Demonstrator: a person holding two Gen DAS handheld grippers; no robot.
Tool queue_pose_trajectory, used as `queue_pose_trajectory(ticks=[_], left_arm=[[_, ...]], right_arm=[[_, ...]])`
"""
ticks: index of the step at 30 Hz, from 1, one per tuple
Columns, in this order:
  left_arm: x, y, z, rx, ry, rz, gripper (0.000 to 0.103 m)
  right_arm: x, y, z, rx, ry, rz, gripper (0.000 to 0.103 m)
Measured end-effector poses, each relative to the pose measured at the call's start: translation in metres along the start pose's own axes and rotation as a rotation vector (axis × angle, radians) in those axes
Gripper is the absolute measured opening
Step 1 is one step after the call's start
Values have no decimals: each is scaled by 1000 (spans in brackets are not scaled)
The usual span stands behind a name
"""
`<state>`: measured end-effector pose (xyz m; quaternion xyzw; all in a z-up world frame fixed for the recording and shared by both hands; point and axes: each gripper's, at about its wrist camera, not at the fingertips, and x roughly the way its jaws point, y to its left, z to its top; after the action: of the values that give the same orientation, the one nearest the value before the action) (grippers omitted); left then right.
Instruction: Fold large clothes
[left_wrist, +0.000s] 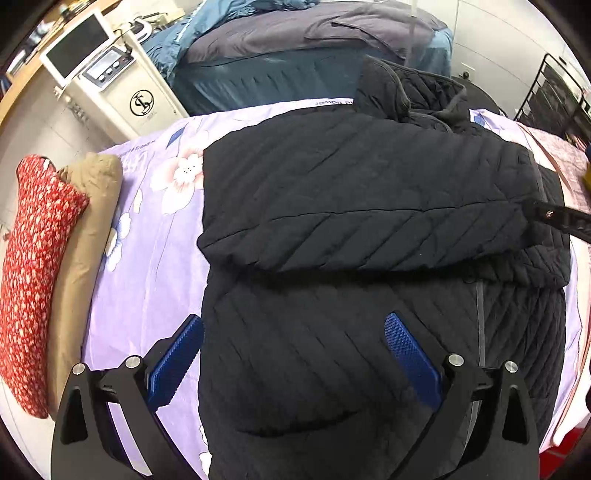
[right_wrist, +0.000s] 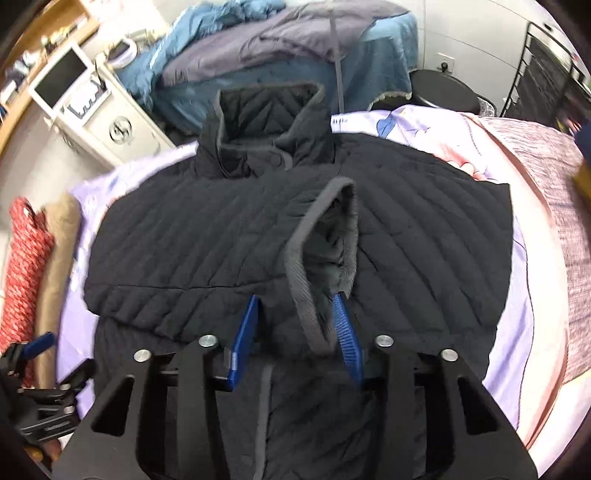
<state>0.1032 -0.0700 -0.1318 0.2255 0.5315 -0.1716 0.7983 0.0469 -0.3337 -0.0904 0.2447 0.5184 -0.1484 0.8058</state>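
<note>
I have the black quilted jacket (left_wrist: 369, 206) flat on the lilac sheet (left_wrist: 155, 258), one sleeve already across the chest. My right gripper (right_wrist: 295, 321) pinches the other sleeve's grey cuff (right_wrist: 321, 258) to bring it over too; my left gripper (left_wrist: 293, 354) hangs wide apart, empty, above the hem. Bare sheet shows along both sides.

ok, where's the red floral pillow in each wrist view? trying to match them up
Left wrist: the red floral fabric pillow fills the far left edge, beside a tan rolled cushion.
Right wrist: same pillow, smaller and blurred, at the left edge.
Shared landmark: the white cabinet with a round black logo, upper left in both.
</note>
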Motion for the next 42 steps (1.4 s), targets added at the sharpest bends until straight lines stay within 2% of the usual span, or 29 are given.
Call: queue_pose_trajectory(ticks=[2,3,5,8,11,12,13,15,18,20,22,23,26,29,32,34,35,37,40,42], left_arm=[[-7,1,0,4,-21,15,97],[-10,0,-2,13,-32,23,97],[-11,-1,-3,23,-37,28,97],[-6,1,1,8,-31,25,97],[-4,3,0,7,-23,25,97],[-4,3,-1,10,-23,30,97],[-4,3,-1,17,-26,36,97],[-3,2,-3,26,-26,49,97],[0,3,-5,25,-19,60,97],[1,5,-7,15,-15,57,97],[3,9,-11,12,-13,55,97],[3,10,-12,16,-13,55,97],[2,14,-20,25,-26,52,97],[1,23,-32,16,-31,9,97],[4,38,-44,-24,-20,-109,97],[8,50,-53,-80,-5,-157,97],[9,54,-56,-102,0,-157,97],[13,63,-64,-132,6,-130,97],[17,69,-74,-110,24,-74,94],[19,75,-78,-109,24,-85,90]], right_arm=[[5,2,2,-32,13,-20,12],[4,1,2,-44,5,-33,8],[5,-2,4,-53,-4,-45,8],[18,-9,5,-52,36,-73,9],[31,-12,7,-18,87,-96,26],[28,-14,6,2,79,-109,45],[24,-17,5,24,68,-126,70],[6,-24,3,81,9,-161,73],[-34,-22,-2,105,-172,-139,73],[-49,-6,-2,33,-252,-100,73],[-47,16,1,-85,-271,-59,73],[-39,29,3,-154,-248,-37,73],[-8,50,3,-258,-147,2,73],[43,56,0,-316,-2,-113,73],[82,42,-4,-273,127,-127,75],[95,34,-3,-240,157,-125,79],[99,33,-4,-236,168,-130,79],[105,37,-3,-254,190,-150,80],[106,37,-1,-244,211,-147,81],[100,35,2,-222,204,-127,81]])
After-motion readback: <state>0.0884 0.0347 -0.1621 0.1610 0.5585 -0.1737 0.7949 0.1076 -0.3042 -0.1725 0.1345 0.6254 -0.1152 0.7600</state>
